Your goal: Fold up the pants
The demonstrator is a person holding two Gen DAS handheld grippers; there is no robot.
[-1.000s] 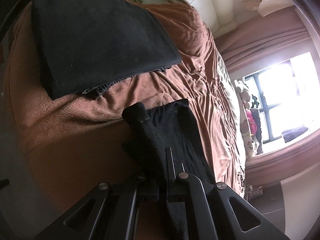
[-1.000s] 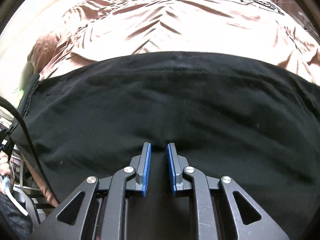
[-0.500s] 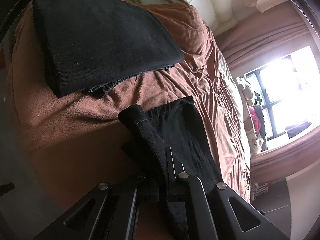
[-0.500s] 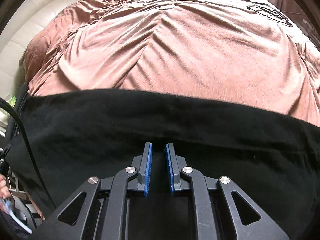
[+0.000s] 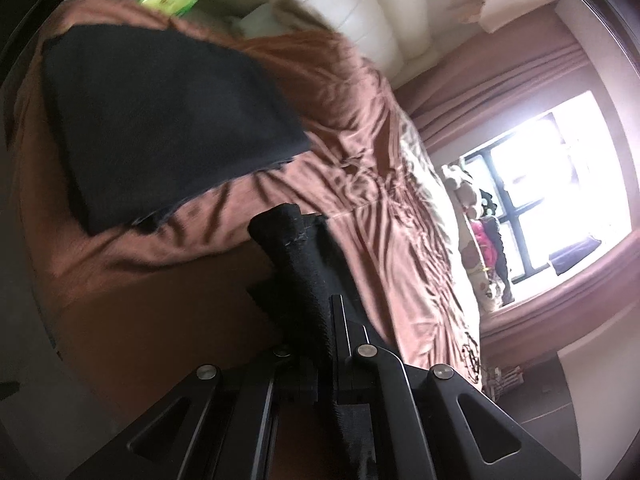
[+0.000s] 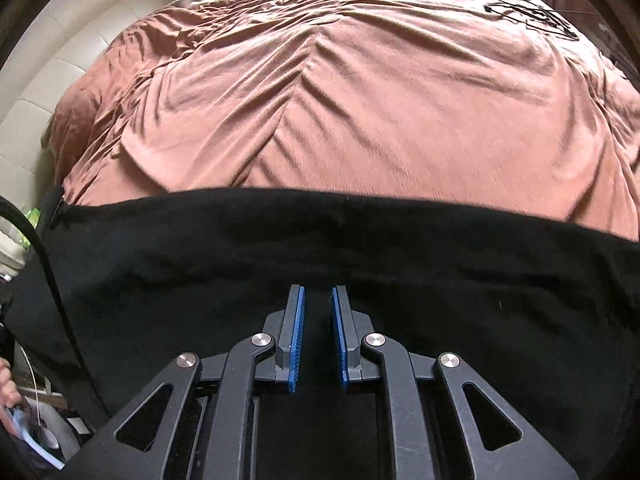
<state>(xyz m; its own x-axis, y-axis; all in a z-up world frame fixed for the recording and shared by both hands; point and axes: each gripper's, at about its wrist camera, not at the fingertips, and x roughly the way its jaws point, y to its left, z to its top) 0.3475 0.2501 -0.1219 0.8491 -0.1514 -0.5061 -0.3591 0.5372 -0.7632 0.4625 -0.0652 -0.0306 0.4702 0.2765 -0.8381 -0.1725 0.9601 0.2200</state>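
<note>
At 6 o'clock in the left wrist view, the left claw (image 5: 320,344) is clamped tight on a bunched black hem of the pants (image 5: 296,264), cloth squeezed between the jaws w/ a rolled end sticking out toward 12. Compared w/ a sec ago that bunch sits higher over the bed (image 5: 360,184) and the scene is motion-blurred, so the left hand looks to have lifted its end; I'd judge that's the start of carrying the hem over for a fold. Right wrist view, 6 o'clock: right claw (image 6: 318,336) has its blue pads (image 6: 297,340) nearly together, a slim gap left, dark cloth under and between them; can't tell if the pads actually pinch it. Versus a sec ago, the pants' far edge (image 6: 344,196) has slid from abt mid-upper frame down toward the claw, w/ much more brown bedspread (image 6: 360,100) showing past it, so the right side seems to have dragged or drawn back across the cloth, prob smoothing or tensioning. Pants look matte black, soft, lightly rippled, spread wide from 9 to 3 in the right view, far edge fairly straight. Farther off in the left view, at 10 o'clock, a separate dark folded piece (image 5: 160,120) lies flat on the bed; beyond it, cream headboard (image 5: 360,8) at 12, bright window (image 5: 560,184) at 3.
</note>
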